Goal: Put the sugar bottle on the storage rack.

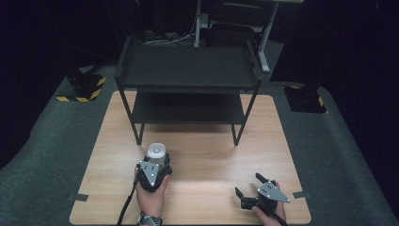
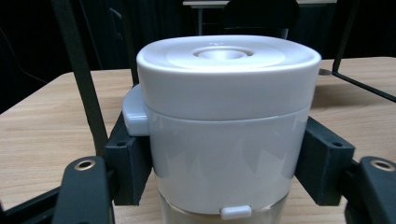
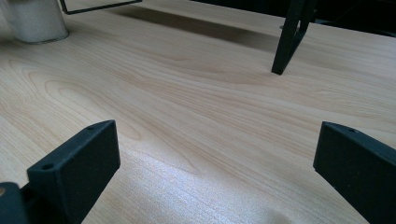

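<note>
While the left gripper (image 1: pixel 155 165) pinches the white lidded canister (image 2: pixel 224 126) between both pads, the canister stands on the wooden table (image 1: pixel 202 197) in front of the black two-tier shelf rack (image 1: pixel 188 84), near its left front leg. The right gripper (image 1: pixel 251 184) rests low over the table's right front area with its jaws spread wide and nothing between them. Risk one: the canister wall looks smooth and glossy, so a lift could let it slide down through the pads. Risk two: the pads sit below the lid seam, near the side tab (image 2: pixel 135 112); if the lid is loose, tilting could shed it. Risk three: a hasty raise toward the rack could knock the canister against a leg or shelf edge. No brand, label or legible writing appears on the canister, grippers or rack.
</note>
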`<action>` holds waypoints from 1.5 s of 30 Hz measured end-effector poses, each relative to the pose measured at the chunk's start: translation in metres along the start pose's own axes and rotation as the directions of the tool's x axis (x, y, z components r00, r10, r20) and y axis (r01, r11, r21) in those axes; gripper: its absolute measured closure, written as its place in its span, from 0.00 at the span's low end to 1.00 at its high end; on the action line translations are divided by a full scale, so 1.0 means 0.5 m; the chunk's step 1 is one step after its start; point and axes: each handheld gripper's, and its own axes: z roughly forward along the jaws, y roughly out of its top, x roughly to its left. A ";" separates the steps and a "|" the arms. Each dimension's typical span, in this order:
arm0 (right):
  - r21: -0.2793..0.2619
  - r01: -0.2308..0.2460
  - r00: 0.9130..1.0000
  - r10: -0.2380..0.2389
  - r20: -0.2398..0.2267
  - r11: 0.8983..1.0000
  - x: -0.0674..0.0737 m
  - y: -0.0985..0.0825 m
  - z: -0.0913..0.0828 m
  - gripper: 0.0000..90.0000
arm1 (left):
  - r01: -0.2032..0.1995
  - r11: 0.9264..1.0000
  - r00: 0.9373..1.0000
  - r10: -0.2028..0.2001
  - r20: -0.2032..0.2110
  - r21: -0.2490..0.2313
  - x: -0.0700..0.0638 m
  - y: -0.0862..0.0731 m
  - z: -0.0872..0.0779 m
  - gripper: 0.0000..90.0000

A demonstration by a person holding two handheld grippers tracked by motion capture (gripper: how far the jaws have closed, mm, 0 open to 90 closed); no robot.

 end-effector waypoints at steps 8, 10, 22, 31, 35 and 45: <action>0.000 -0.001 1.000 0.001 0.001 1.000 0.000 0.000 0.000 0.00 | -0.008 1.000 0.998 0.007 0.065 0.011 0.037 0.008 0.005 0.34; 0.000 -0.001 1.000 0.001 0.001 1.000 0.000 0.000 0.000 0.00 | -0.012 1.000 0.997 0.011 0.078 0.013 0.044 0.010 0.007 0.34; -0.003 -0.002 1.000 0.002 0.000 1.000 0.000 -0.001 0.000 0.00 | -0.022 1.000 0.990 0.024 0.140 -0.013 0.065 0.043 0.006 0.34; -0.003 -0.003 1.000 0.003 0.000 1.000 -0.001 -0.001 0.000 0.00 | -0.035 0.999 0.979 0.040 0.199 -0.029 0.067 0.120 -0.004 0.34; -0.004 -0.004 1.000 0.004 0.000 1.000 0.000 -0.001 0.000 0.00 | -0.031 0.999 0.974 0.037 0.223 -0.031 0.063 0.166 -0.003 0.34; -0.005 -0.005 1.000 0.005 0.000 1.000 -0.001 -0.002 -0.001 0.00 | -0.031 0.998 0.968 0.041 0.247 -0.047 0.052 0.276 0.016 0.34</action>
